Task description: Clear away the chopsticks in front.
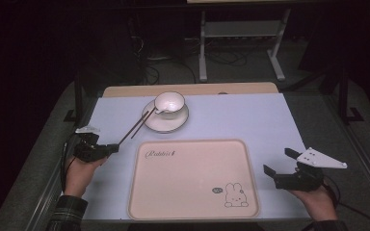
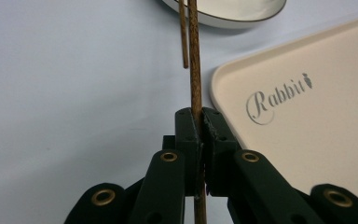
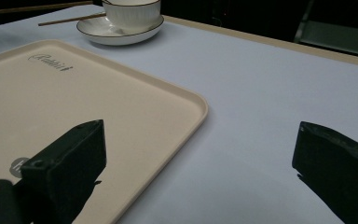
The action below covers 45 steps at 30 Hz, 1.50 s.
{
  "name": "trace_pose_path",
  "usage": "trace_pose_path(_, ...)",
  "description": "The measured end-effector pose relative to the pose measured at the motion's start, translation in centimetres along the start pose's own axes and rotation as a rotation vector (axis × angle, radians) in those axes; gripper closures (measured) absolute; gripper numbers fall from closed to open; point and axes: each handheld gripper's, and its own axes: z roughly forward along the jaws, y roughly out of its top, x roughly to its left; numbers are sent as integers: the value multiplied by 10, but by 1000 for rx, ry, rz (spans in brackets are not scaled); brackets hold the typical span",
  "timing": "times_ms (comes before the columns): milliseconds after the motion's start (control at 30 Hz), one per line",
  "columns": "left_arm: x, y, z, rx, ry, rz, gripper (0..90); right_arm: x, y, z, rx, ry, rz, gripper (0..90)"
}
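Note:
My left gripper is shut on the near end of a dark wooden chopstick left of the tray. In the left gripper view the jaws pinch this chopstick, which reaches up to the plate. A second chopstick lies loose beside it, its far end resting on the plate. A white bowl stands on that plate. My right gripper rests to the right of the tray, open and with nothing between its fingers.
A beige tray with a rabbit print lies in the middle of the pale blue mat. Beyond the table's far edge stand a white metal frame and cables on the floor.

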Motion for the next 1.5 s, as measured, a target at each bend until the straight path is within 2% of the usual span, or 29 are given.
trace_pose_path(567, -40, 6, 17, 32, -112, 101, 853, -1, 0, 1, 6, -2, -2, 23)
trace_pose_path(700, -55, 8, 26, 50, -149, 137, 853, -1, 0, 1, 7, 0, -4, 23)
trace_pose_path(933, -87, 8, 46, 117, -205, 238, 853, 0, 0, 1, 8, 2, -9, 23)
trace_pose_path(1067, -99, 6, 55, 150, -228, 280, 853, -1, 0, 2, 7, 1, -8, 23)
trace_pose_path(1267, -105, 2, 63, 185, -239, 306, 852, -1, 0, 2, 7, 1, -9, 23)
trace_pose_path(1500, -98, -2, 70, 223, -231, 302, 845, 0, 0, 2, 10, 0, -9, 23)
